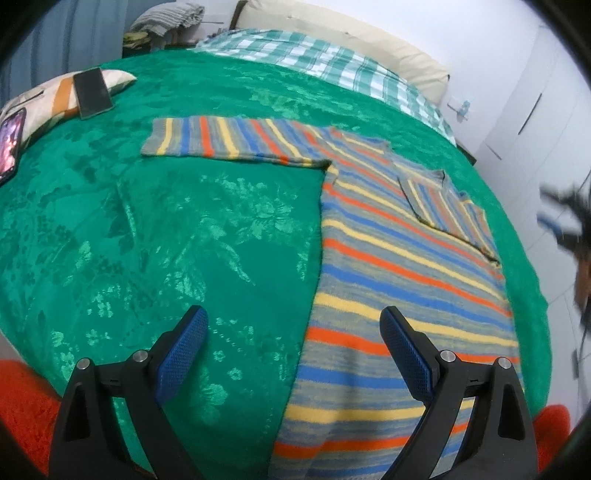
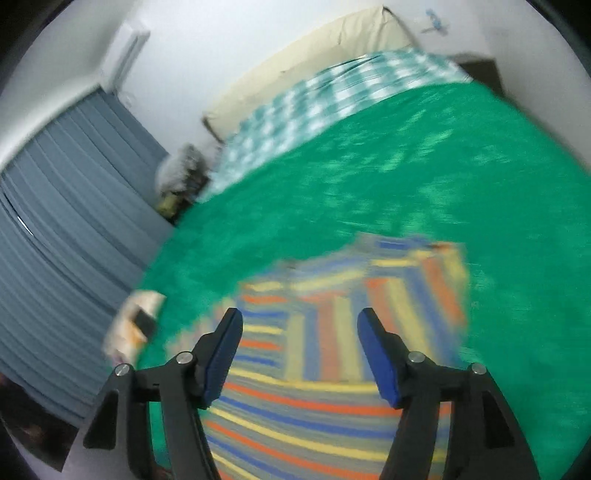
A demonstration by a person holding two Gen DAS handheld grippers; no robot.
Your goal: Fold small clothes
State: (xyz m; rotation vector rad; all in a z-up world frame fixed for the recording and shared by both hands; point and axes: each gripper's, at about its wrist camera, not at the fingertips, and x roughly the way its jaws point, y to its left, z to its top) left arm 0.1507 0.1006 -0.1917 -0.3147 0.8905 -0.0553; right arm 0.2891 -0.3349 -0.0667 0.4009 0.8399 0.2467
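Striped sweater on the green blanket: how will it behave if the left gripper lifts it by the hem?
Likely floppy: the striped sweater lies flat, and one sleeve is already folded across the body, holding a soft crease. It probably sags from a single pinch point, so the outstretched sleeve would trail. The knit should grip the left gripper pads and may drag on the plush blanket.

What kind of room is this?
Most likely a bedroom: a bed with a green blanket, a cream headboard behind it, and a pillow. A striped sweater lies on the bed.

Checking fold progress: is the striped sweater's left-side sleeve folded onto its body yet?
No, that sleeve lies stretched out flat on the green blanket, away from the sweater body.
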